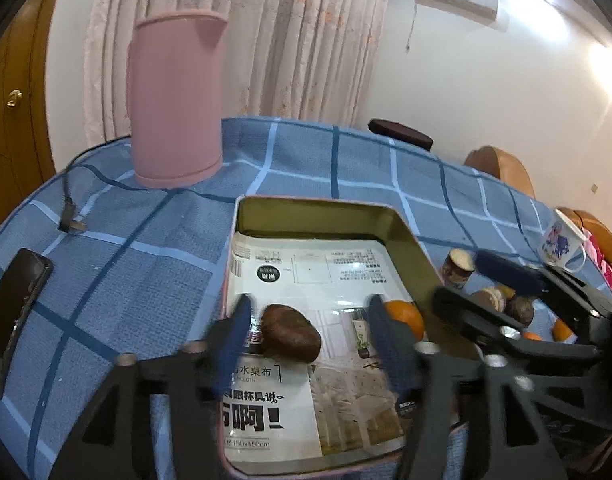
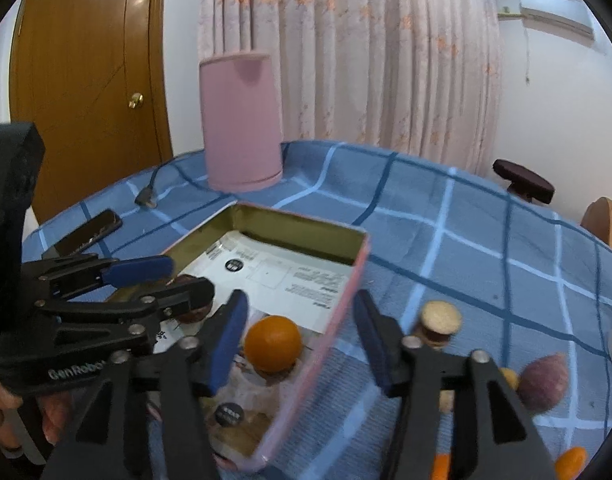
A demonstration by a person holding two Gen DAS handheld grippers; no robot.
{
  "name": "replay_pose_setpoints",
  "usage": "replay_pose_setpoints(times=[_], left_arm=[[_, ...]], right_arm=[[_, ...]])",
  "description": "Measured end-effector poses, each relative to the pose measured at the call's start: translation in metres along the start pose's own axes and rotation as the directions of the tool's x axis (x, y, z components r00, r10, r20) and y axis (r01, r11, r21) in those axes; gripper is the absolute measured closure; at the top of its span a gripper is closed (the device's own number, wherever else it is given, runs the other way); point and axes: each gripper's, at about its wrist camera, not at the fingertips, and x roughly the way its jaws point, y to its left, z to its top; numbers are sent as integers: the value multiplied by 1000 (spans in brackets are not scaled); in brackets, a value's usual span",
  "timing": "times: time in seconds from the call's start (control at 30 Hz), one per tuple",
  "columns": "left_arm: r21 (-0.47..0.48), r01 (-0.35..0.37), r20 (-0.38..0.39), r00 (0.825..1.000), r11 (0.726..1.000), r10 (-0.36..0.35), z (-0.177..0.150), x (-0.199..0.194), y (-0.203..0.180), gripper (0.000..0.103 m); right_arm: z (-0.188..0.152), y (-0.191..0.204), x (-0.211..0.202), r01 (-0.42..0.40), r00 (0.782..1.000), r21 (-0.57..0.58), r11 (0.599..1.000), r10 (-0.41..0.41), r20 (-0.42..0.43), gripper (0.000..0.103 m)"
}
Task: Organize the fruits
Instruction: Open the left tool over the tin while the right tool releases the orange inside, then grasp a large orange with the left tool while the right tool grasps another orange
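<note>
A pink tin box (image 1: 410, 236) lined with printed paper lies open on the blue checked tablecloth. Inside it lie a brown fruit (image 1: 291, 332) and an orange (image 1: 406, 316). My left gripper (image 1: 310, 332) is open and empty, its fingers on either side of the brown fruit. My right gripper (image 2: 299, 332) is open and empty above the box's right wall (image 2: 326, 344), with the orange (image 2: 272, 338) by its left finger. More fruits lie on the cloth right of the box: a purple-brown one (image 2: 542, 382), small oranges (image 2: 570, 462) and a cut piece (image 2: 440, 320).
A pink kettle (image 1: 173, 96) stands at the back of the table with its cord and plug (image 1: 71, 220). A black phone (image 1: 17, 304) lies at the left edge. A white mug (image 1: 562, 240) stands at the far right. Chairs stand behind the table.
</note>
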Motion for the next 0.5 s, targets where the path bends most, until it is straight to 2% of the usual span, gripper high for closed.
replay_pose_setpoints(times=[0.03,0.07,0.17,0.23,0.37,0.5], left_arm=[[1,14,13,1000,1000,-14,0,-4,-2,22],[6,25,23,999,1000,-25,1,-7,-5,22],[39,48,38,998,998,-49,1,-14,-22,22],[66,76,44,996,995,-79,-1,-17,-40,22],[111,119,40,991,987,-124,-5,-18,-72,22],[183,139,16,989,973,-144,-12,-15,-109,22]], right_arm=[[-1,-5,-9,4,1000,12,1000,-4,19,21],[-5,-13,-21,13,999,27,1000,-14,42,17],[-15,-32,-44,69,996,45,997,-71,52,16],[-26,-51,-59,141,989,63,988,-143,40,16],[-51,-99,-90,302,952,151,941,-307,6,16],[-66,-144,-106,408,912,238,881,-405,-63,16]])
